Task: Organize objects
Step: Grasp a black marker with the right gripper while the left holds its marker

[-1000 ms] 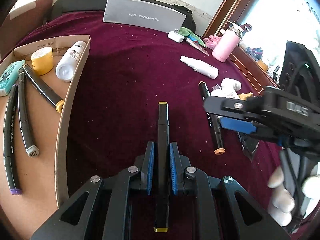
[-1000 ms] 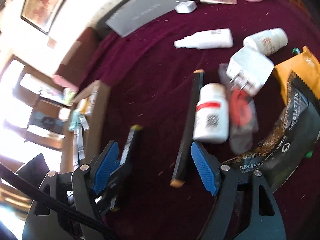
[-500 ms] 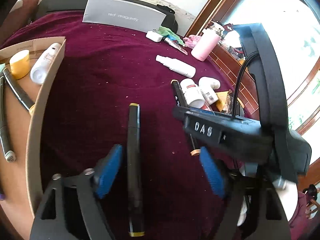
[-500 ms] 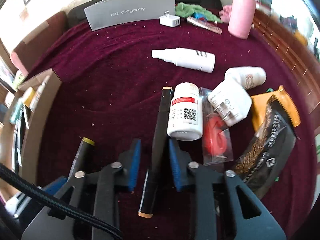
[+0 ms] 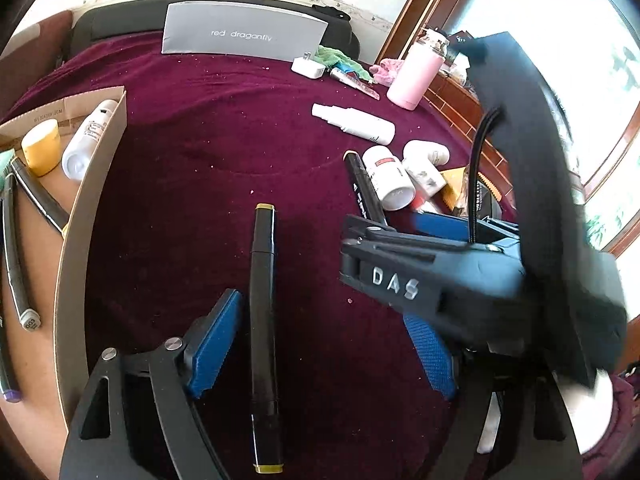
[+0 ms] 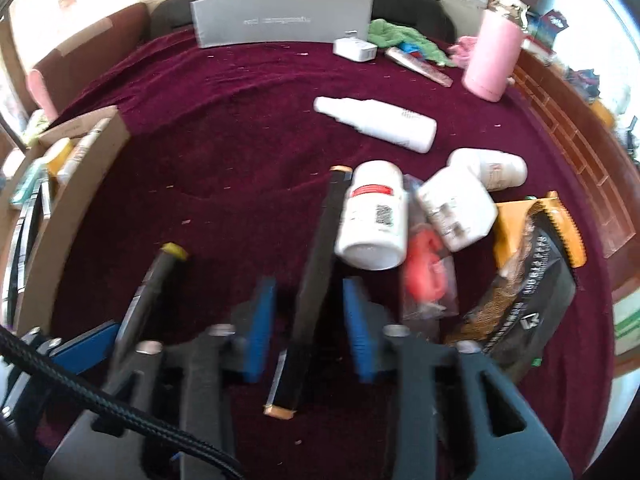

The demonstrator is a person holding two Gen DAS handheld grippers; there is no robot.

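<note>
left claw [image 5: 324,344]: standing released, blue pads wide apart on either side of the yellow-capped marker [image 5: 263,328] and touching neither side of it; a second ago the pads were clenched on that same marker.
yellow-capped marker: lying flat on the maroon cloth [image 5: 208,152] of the table, running lengthwise between the left claw's pads, nearer the left pad; it is showing in the right wrist view too [image 6: 154,280], beside the right claw.
right claw [image 6: 308,328]: its jaws are opening, with the orange-capped marker [image 6: 316,276] between the pads and gaps showing on both sides; half a second ago the pads were pressed close on it, and a second ago they were spread wide over it.
orange-capped marker: lying on the cloth, its far end just beside the white pill bottle [image 6: 374,216].
right claw's pose: pointing straight up the table now, where a second ago the view was tilted hard to one side.
cardboard box [image 5: 92,184]: sitting at the left edge, holding several markers [image 5: 16,256], a yellow jar [image 5: 40,152] and a white bottle [image 5: 90,140].
clutter on the right: white spray bottle [image 6: 376,122], white plug adapter [image 6: 456,210], red item in a clear bag [image 6: 426,276], black and orange pouch [image 6: 532,272].
far edge: grey "red dragonfly" box [image 5: 244,32] and pink flask [image 5: 416,76].
</note>
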